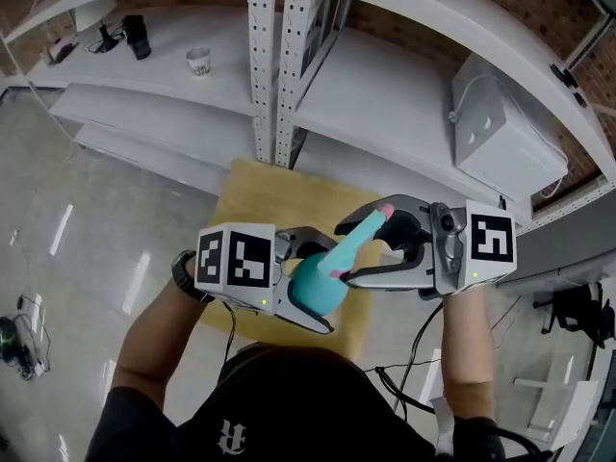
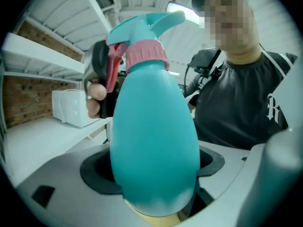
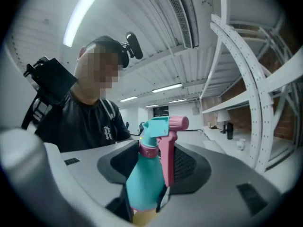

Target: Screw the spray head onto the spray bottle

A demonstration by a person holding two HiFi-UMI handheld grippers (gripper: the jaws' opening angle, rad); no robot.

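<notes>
A teal spray bottle (image 1: pixel 316 289) is held in the air over a small wooden table, with my left gripper (image 1: pixel 313 279) shut on its rounded body (image 2: pixel 154 136). Its teal spray head (image 1: pixel 361 234) with pink collar (image 2: pixel 146 55) and pink trigger (image 3: pixel 166 160) sits on the neck, tilted up to the right. My right gripper (image 1: pixel 345 254) reaches round the spray head (image 3: pixel 161 126) from the right. The head stands between its jaws, the trigger close to one pad and a gap at the other side. The bottle's base is hidden by the left jaws.
The yellow wooden table (image 1: pixel 279 191) lies below the grippers. White metal shelving (image 1: pixel 262 65) stands behind it, carrying a white box (image 1: pixel 500 128), a small cup (image 1: pixel 198 61) and a black object (image 1: pixel 137 37). Grey floor spreads to the left, with cables at the edges.
</notes>
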